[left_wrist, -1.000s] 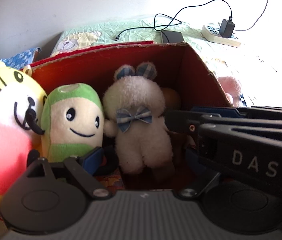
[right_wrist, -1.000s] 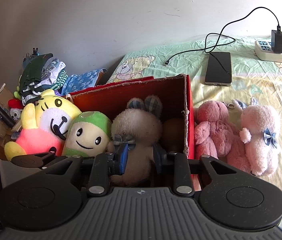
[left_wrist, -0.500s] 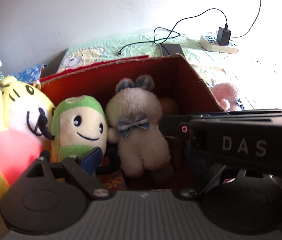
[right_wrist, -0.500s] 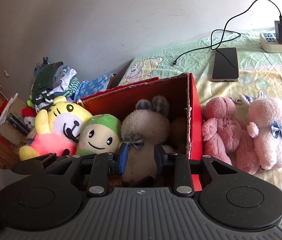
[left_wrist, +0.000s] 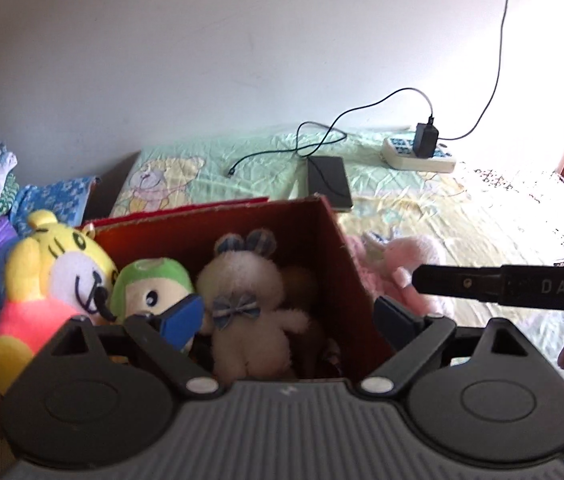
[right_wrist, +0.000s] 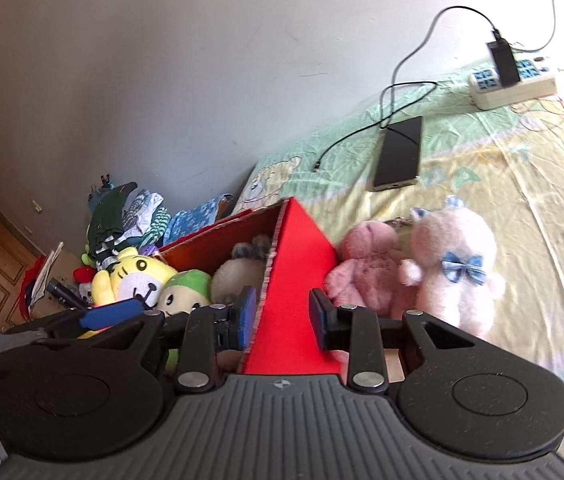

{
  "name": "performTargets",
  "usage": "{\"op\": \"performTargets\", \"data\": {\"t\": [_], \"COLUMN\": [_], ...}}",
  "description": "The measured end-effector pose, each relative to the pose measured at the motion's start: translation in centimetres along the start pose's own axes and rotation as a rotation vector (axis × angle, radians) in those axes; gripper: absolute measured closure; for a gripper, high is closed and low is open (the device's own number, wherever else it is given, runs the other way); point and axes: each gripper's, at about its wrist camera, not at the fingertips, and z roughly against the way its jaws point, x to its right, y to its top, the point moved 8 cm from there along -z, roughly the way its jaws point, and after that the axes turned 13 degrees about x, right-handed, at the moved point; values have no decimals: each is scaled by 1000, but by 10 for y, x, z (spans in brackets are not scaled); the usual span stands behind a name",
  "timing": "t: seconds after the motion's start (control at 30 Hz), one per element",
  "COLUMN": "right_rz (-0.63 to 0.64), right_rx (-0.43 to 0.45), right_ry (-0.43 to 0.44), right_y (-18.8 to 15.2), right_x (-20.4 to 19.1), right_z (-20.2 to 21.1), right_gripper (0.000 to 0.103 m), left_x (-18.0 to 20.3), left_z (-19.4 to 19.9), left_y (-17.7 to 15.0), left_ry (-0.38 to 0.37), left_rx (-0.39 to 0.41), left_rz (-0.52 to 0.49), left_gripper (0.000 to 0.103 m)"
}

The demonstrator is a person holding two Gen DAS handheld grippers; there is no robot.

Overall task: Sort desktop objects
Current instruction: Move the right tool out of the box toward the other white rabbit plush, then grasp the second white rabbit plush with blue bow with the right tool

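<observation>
sitting on a green cartoon-print bedsheet (right_wrist: 502, 168), a red cardboard box (right_wrist: 294, 280) holds several plush toys. l to r in the left wrist view: yellow tiger plush (left_wrist: 53, 276) at the box's left end, green-hooded plush (left_wrist: 149, 288) next to it, then a white bear w/ a blue plaid bow (left_wrist: 241, 300), standing upright against the back wall. something brownish sits behind the bear, too dark to id.

outside the box, just beside its right wall, a dark pink plush (right_wrist: 370, 264) and a pale pink plush w/ a blue bow (right_wrist: 454, 264) sit touching each other on the sheet.

left gripper (left_wrist: 286, 316) hangs over the box's near edge, jaws spread wide, nothing between them; blue pad (left_wrist: 181, 320) in front of the green plush. right gripper (right_wrist: 282, 316) is lined up on the box's right wall, jaws apart, one finger on each side of the wall, not gripping anything. its body w/ "das" lettering shows at right in the left wrist view.

further back on the sheet: a black phone (right_wrist: 400, 156) w/ a cable, and a white power strip (right_wrist: 514, 80) w/ a black charger plugged in. folded clothes (right_wrist: 125, 220) piled off the left side of the bed.
</observation>
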Motion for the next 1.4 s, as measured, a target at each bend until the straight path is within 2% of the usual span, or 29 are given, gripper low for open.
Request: {"op": "performTargets", "data": {"t": [0.13,0.27,0.4,0.57,0.7,0.83,0.93,1.03,1.17,1.27,1.4], "right_rz": [-89,-157,-164,-120,-151,-171,-242,-286,-305,-313,-326], "right_rx": [0,4,-11,-51,-116,-143,-177,-216,-245,-271,-298], "right_ry": [-69,-105,-116,-109,-68,-46,-17,5,10,22,39], "right_y": [11,18,26,42,50,51,48,44,40,36,29], "right_x": [49,87,110,131,144,153,161,165,172,176,180], "right_z": [18,32,36,31,17,0,-16,-32,-49,-62,-78], "right_gripper": [68,66,62,60,52,52,51,51,46,45,45], "left_x": [44,90,128,157,166,167,169,169,172,172,172], "left_z": [3,-12,-41,-80,-114,-137,-148,-161,-174,-182,-189], "left_y": [16,17,8,-6,-21,-28,-27,-31,-39,-45,-47], "left_ry": [-85,-152,-160,-141,-98,-77,-61,-53,-48,-39,-8], "left_rx": [49,28,-20,-68,-108,-131,-122,-146,-189,-210,-207], "left_rz": [-28,-57,-85,-91,-95,-72,-79,-66,-71,-81,-126], "left_gripper": [6,6,6,6,5,6,6,6,15,24,24]}}
